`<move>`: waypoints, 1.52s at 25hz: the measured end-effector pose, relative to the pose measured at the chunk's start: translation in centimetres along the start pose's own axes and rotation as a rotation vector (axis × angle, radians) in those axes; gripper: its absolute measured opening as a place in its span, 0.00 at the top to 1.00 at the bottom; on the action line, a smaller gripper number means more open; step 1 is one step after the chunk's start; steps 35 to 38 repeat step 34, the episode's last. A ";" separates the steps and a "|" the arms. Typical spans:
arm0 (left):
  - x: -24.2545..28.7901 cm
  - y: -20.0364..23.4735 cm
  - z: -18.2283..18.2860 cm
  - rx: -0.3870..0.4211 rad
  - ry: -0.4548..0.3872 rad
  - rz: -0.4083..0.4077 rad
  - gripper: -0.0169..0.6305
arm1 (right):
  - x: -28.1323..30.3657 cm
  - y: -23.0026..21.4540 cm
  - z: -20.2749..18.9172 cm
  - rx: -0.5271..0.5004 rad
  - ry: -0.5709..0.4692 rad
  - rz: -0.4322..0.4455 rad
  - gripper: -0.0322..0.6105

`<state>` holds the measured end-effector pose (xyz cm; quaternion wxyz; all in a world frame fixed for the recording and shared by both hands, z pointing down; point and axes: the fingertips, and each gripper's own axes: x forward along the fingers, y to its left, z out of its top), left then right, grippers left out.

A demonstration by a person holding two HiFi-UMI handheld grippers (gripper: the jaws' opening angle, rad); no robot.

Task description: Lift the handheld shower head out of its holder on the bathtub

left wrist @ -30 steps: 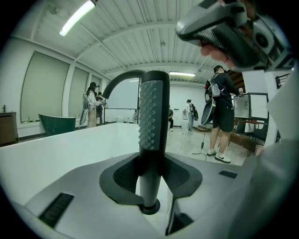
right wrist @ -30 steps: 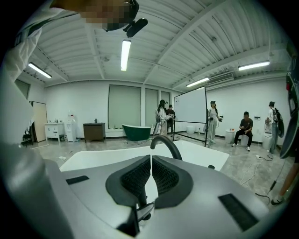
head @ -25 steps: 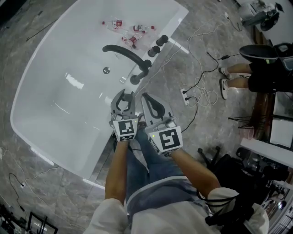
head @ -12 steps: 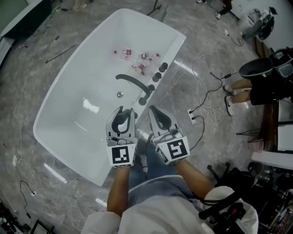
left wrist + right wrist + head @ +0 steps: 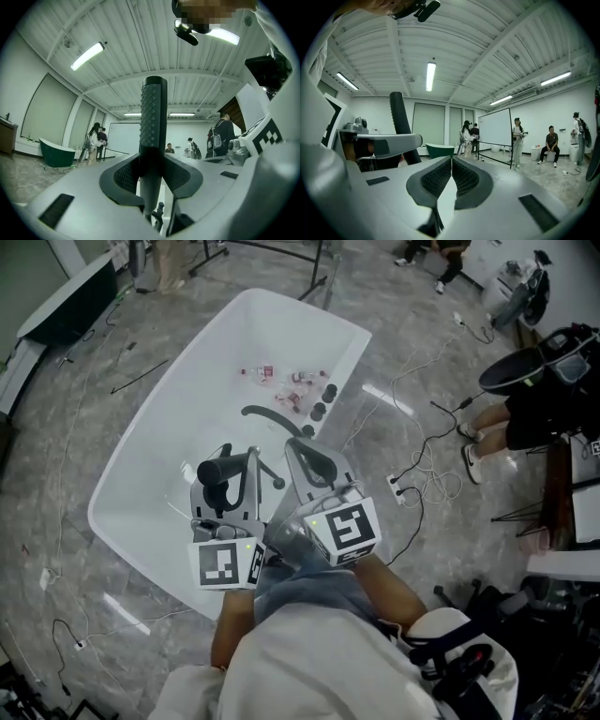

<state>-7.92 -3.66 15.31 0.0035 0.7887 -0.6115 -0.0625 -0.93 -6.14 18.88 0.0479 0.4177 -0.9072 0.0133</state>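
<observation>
A black, dimpled handheld shower head (image 5: 153, 112) is clamped upright in the left gripper (image 5: 151, 174), high above the white oval bathtub (image 5: 178, 409). To its right, the right gripper (image 5: 451, 174) is pressed together, empty.

Small bottles (image 5: 286, 381) lie scattered at the far end. On the grey stone floor (image 5: 84, 427) to the right, a white power strip (image 5: 394, 486) sits among loose cables (image 5: 427, 442). Far off stand a whiteboard (image 5: 497, 129), a green tub (image 5: 439, 150) and several people (image 5: 467, 137). A seated person (image 5: 551, 144) is at the far right. Tube lights (image 5: 431, 76) run along the ceiling.
</observation>
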 end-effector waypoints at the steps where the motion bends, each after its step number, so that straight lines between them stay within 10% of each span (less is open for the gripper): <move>1: -0.1 -0.3 0.2 -0.004 0.008 -0.003 0.75 | -0.1 0.2 0.5 -0.004 0.000 0.002 0.92; 38: -1.1 -0.6 -1.5 -0.064 0.084 -0.012 0.75 | -1.2 2.0 1.7 -0.001 0.015 0.014 0.92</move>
